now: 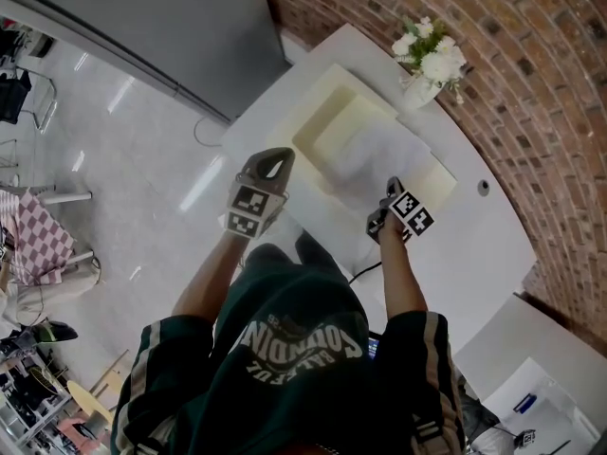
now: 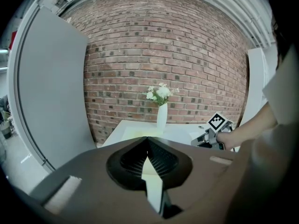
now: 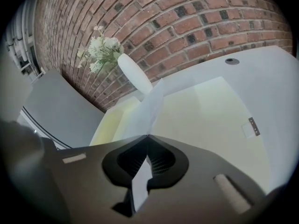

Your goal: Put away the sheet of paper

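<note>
A thin white sheet of paper (image 1: 379,154) hangs over an open cream folder (image 1: 327,112) lying flat on the white table (image 1: 493,245). My right gripper (image 1: 389,190) is shut on the sheet's near edge. In the right gripper view the sheet (image 3: 145,112) rises from the closed jaw tips of the right gripper (image 3: 148,136) and stands tilted above the folder (image 3: 201,115). My left gripper (image 1: 275,156) hovers at the folder's left edge. Its jaws meet at the tip of the left gripper (image 2: 147,138) with nothing seen between them. From there the right gripper (image 2: 210,136) shows at the right.
A white vase of flowers (image 1: 427,64) stands at the table's far edge by the brick wall (image 1: 531,83). A round cable hole (image 1: 483,187) sits right of the folder. A grey panel (image 1: 161,27) stands left of the table. A small tab (image 3: 252,126) lies on the folder's right side.
</note>
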A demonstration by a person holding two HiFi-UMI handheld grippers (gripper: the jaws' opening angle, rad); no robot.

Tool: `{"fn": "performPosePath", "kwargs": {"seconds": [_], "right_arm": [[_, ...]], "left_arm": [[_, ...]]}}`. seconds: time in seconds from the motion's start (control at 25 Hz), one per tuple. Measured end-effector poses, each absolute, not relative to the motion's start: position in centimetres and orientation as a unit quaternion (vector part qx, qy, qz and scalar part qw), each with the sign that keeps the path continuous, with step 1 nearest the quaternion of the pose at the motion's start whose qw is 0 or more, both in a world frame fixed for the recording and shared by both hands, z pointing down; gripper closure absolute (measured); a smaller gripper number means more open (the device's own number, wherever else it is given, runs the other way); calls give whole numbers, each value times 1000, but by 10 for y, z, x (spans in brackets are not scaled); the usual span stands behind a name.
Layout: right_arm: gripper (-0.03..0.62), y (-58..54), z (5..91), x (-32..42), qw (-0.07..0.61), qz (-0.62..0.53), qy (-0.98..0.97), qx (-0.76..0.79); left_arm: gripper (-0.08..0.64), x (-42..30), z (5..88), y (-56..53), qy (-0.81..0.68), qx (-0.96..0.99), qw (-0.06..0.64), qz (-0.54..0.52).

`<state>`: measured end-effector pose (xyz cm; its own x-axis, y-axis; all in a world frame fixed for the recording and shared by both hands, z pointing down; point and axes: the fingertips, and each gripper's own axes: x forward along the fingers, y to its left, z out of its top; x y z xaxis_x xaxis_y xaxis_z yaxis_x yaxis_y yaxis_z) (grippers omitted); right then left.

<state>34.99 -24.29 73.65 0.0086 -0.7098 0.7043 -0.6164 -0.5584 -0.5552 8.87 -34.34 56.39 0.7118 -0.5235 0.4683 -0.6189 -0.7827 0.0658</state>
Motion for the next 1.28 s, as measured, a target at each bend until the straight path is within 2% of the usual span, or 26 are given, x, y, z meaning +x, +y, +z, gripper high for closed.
{"fn": "performPosePath", "kwargs": {"seconds": [0.6,0.92,1.28], "right_arm": [[591,-290,748,325,47,-552,465,-690],[591,-318,751,303,25,-551,486,-677],[591,-347,757,281,37,-575,492,-653]], "left_arm": [[549,87,574,-351,-326,912,126,217],[549,72,574,-356,-344,904,133,217],[549,53,580,-354,-368,892,145,220]]}}
